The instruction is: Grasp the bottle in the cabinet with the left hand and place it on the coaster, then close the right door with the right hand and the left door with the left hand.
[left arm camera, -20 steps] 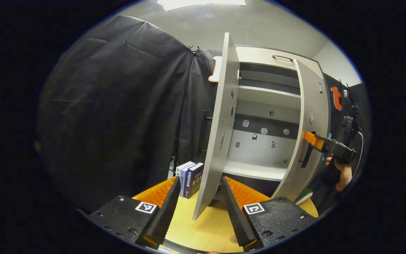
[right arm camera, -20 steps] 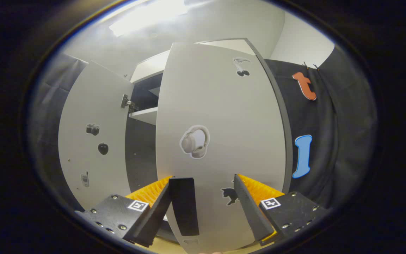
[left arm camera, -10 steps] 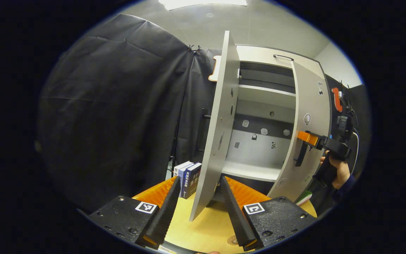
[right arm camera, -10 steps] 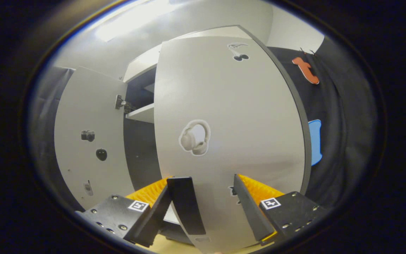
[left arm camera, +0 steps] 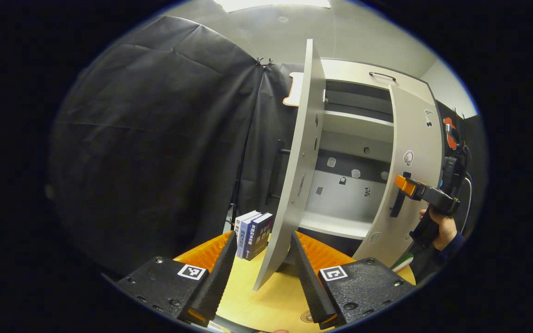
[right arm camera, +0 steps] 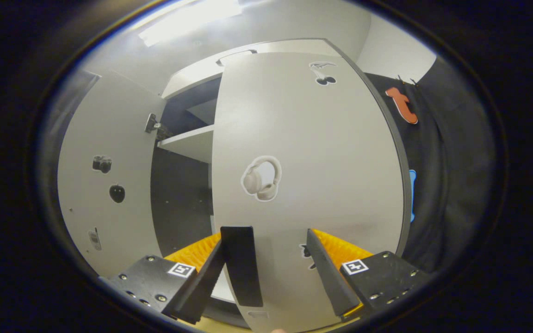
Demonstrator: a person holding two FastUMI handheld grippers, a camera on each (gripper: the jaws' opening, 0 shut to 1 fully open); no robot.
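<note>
- The right door [right arm camera: 308, 185] stands just ahead of the right gripper [right arm camera: 266, 273], its flat face broadside to the fingers and its tall axis upright — the dark handle [right arm camera: 241, 266] on its free edge sits between the spread fingers, close against the left-hand one, and nothing shows both pressing on it.
- From the left gripper view, that same door [left arm camera: 410, 185] is partly swung in, with the right gripper [left arm camera: 403, 182] at its handle, held by a hand [left arm camera: 437, 226].
- The left door [left arm camera: 296, 175] is seen almost edge-on, upright, its bottom corner straight ahead between the fingers of the left gripper [left arm camera: 259, 282]; these stand wide apart and hold nothing.
- So each door lies nearest its own gripper — the right one looks to be the step in hand; it calls for a push toward the cabinet [left arm camera: 354, 194].
- The cabinet's lower shelf [left arm camera: 336, 224] shows no bottle; bottle and coaster cannot be placed from here, though a round mark [left arm camera: 306, 316] lies on the tabletop [left arm camera: 257, 305].
- Books [left arm camera: 252, 229] stand beyond the left door.
</note>
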